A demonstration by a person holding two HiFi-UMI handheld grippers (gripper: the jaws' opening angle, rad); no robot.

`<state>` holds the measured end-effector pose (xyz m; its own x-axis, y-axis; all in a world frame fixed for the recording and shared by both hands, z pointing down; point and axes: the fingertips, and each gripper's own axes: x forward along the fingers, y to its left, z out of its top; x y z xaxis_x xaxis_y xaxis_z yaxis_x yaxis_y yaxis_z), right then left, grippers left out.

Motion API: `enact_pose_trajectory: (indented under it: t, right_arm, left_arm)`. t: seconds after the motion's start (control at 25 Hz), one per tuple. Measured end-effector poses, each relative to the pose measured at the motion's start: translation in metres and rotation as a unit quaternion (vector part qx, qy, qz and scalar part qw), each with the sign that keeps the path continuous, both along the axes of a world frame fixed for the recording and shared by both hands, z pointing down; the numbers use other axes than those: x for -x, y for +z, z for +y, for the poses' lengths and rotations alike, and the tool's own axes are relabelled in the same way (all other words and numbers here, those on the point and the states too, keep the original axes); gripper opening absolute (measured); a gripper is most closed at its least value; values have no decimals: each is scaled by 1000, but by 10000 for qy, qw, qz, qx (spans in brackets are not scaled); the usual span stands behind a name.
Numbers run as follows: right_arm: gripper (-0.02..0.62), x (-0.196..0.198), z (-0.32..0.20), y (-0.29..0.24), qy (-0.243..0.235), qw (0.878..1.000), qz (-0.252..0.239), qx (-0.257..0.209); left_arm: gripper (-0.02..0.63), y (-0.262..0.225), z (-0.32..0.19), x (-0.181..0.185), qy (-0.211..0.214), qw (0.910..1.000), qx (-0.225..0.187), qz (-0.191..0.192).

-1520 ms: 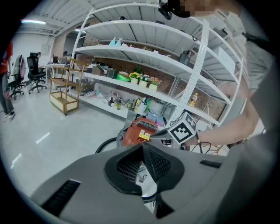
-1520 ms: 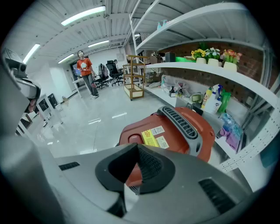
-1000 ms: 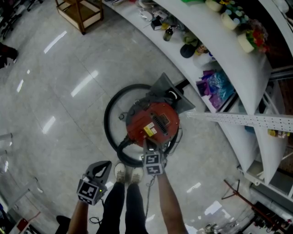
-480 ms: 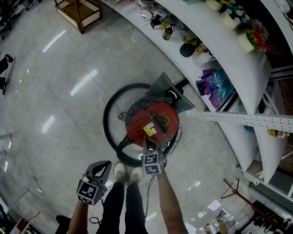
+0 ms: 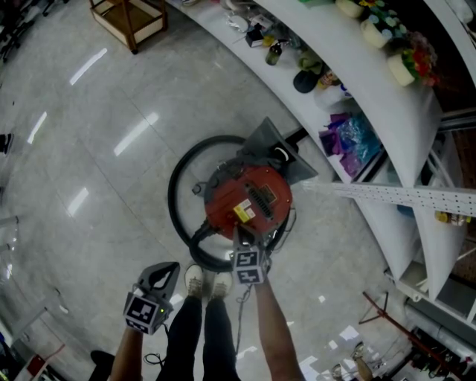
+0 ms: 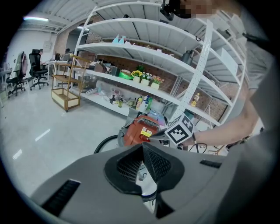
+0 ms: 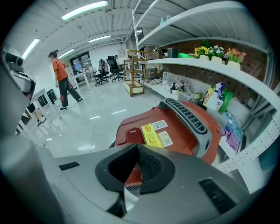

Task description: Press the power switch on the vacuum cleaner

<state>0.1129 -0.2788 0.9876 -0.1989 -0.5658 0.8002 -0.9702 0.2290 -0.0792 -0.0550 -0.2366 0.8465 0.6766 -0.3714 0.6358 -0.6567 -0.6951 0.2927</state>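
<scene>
The red vacuum cleaner (image 5: 249,197) stands on the grey floor beside the shelves, with its black hose (image 5: 175,195) looped to the left. My right gripper (image 5: 239,237) is shut, and its tips rest at the near edge of the red body. In the right gripper view the shut tips (image 7: 136,145) sit just below the red power switch (image 7: 131,132), next to a yellow label (image 7: 151,134); I cannot tell whether they touch it. My left gripper (image 5: 172,268) is shut and empty, held apart to the left over the floor. The vacuum cleaner (image 6: 136,131) lies ahead in its view.
White curved shelves (image 5: 349,67) with bottles and flowers run along the right, and a perforated rail (image 5: 387,195) juts out near the vacuum. A wooden cart (image 5: 130,22) stands far left. My shoes (image 5: 204,283) are behind the vacuum. A person in orange (image 7: 59,76) stands far off.
Both grippers and the vacuum cleaner hold their places. A dark foot at the far left edge of the head view has slid out of sight.
</scene>
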Motion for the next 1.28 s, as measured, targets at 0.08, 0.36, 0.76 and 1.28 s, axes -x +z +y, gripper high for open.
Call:
enact_pose_trajectory:
  t: [0.08, 0.36, 0.76, 1.28]
  right_arm:
    - [12, 0, 0, 0, 17, 10000, -11, -1]
    - [12, -1, 0, 0, 96, 9999, -40, 11]
    - [12, -4, 5, -36, 243, 9994, -136, -209]
    - [12, -13, 23, -131, 583, 9943, -397, -798]
  left_arm:
    - [8, -1, 0, -1, 4, 10000, 5, -3]
    - [8, -8, -3, -3, -11, 10000, -58, 17]
    - [8, -31, -10, -8, -6, 9997, -225, 70]
    - [8, -92, -16, -28, -116, 9983, -450, 341]
